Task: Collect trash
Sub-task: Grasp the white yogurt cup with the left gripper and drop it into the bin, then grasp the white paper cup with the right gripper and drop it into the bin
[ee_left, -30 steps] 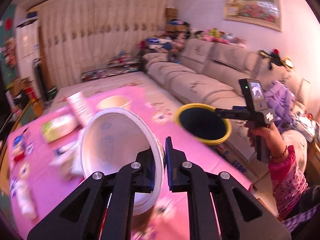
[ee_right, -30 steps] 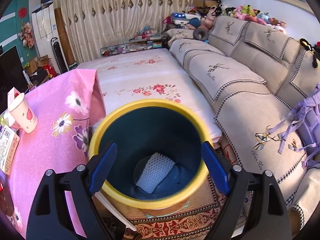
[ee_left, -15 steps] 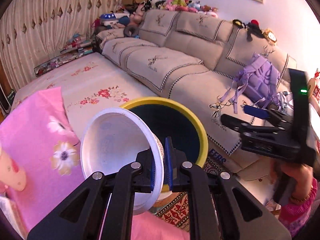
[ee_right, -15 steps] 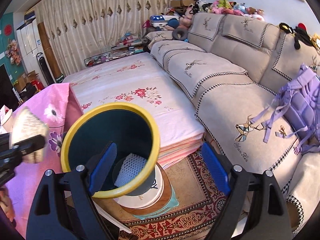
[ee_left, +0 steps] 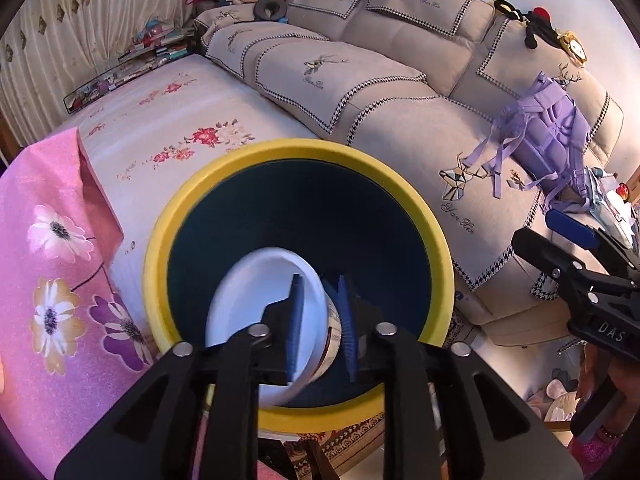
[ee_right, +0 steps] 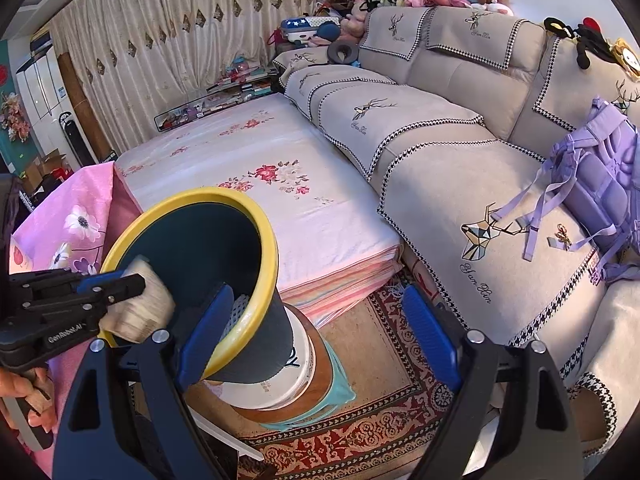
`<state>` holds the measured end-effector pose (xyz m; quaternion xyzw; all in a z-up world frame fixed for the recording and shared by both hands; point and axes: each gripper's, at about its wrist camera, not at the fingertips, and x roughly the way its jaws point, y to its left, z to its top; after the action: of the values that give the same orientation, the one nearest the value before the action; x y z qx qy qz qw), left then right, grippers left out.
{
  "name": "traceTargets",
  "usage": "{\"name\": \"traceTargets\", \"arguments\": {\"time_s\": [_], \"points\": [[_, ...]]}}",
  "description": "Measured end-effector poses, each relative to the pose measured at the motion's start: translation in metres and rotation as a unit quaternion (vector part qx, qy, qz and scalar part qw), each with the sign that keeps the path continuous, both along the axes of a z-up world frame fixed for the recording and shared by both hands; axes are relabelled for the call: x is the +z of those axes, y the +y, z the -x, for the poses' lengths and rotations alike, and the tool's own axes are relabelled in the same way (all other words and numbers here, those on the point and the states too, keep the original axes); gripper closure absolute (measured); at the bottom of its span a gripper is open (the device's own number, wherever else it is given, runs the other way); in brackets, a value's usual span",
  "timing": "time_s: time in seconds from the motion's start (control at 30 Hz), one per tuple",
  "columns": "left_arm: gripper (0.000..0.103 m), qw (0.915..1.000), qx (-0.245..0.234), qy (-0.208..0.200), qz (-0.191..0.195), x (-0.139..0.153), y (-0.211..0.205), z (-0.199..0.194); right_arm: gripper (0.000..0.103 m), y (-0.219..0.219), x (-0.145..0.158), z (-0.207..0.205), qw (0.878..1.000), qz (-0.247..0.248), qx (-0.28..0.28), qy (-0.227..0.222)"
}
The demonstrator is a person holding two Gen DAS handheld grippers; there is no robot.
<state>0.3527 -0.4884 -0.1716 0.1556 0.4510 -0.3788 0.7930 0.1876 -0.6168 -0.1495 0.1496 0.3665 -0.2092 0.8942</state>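
Note:
A dark bin with a yellow rim stands on a round stool beside the pink table. A white paper bowl sits blurred inside the bin's mouth, between the pads of my left gripper, whose jaws stand a little apart around its rim. In the right wrist view the bowl shows at the bin's rim next to the left gripper. My right gripper is open and empty beside the bin. White foam netting lies inside the bin.
The pink flowered tablecloth is at the left. A floral mattress and a beige sofa with a purple backpack lie behind the bin. A patterned rug covers the floor.
My left gripper carried the bowl from the table over the bin's mouth and its jaws have parted. My right gripper swung right, off the bin.

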Motion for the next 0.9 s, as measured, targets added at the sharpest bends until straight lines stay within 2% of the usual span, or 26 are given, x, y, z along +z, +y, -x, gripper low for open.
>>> {"name": "traceTargets", "arguments": {"time_s": [0.07,0.17,0.27,0.37,0.43,0.5,0.57,0.7,0.77,0.9], "points": [[0.066,1.0000,0.003,-0.007,0.005,0.008,0.009,0.002,0.021,0.000,-0.001,0.001,1.000,-0.002,-0.001,0.001],[0.064,0.9997,0.010,-0.013,0.018,0.023,0.021,0.009,0.021,0.003,-0.001,0.002,1.000,-0.005,0.002,0.002],[0.062,0.9983,0.021,-0.024,0.048,0.048,0.044,0.022,0.021,0.011,0.001,0.003,1.000,-0.005,0.009,-0.001],[0.044,0.9939,0.038,-0.065,0.081,0.079,0.078,0.044,0.020,0.024,0.004,0.000,1.000,-0.004,0.025,-0.001],[0.040,0.9897,0.049,-0.089,0.101,0.100,0.106,0.059,0.020,0.035,0.007,-0.005,0.999,-0.002,0.039,-0.001],[0.023,0.9850,0.062,-0.112,0.116,0.118,0.138,0.072,0.020,0.050,0.011,-0.013,0.998,-0.003,0.059,-0.005],[0.012,0.9780,0.084,-0.134,0.136,0.134,0.180,0.084,0.020,0.068,0.016,-0.021,0.997,-0.004,0.080,-0.011],[0.007,0.9577,0.157,-0.179,0.161,0.151,0.275,0.105,0.017,0.118,0.029,-0.045,0.990,-0.004,0.141,-0.021],[0.006,0.9494,0.185,-0.194,0.164,0.154,0.313,0.110,0.017,0.145,0.036,-0.060,0.984,-0.004,0.175,-0.025],[0.005,0.9268,0.255,-0.227,0.156,0.155,0.395,0.114,0.017,0.200,0.050,-0.090,0.969,-0.010,0.243,-0.035]]}}
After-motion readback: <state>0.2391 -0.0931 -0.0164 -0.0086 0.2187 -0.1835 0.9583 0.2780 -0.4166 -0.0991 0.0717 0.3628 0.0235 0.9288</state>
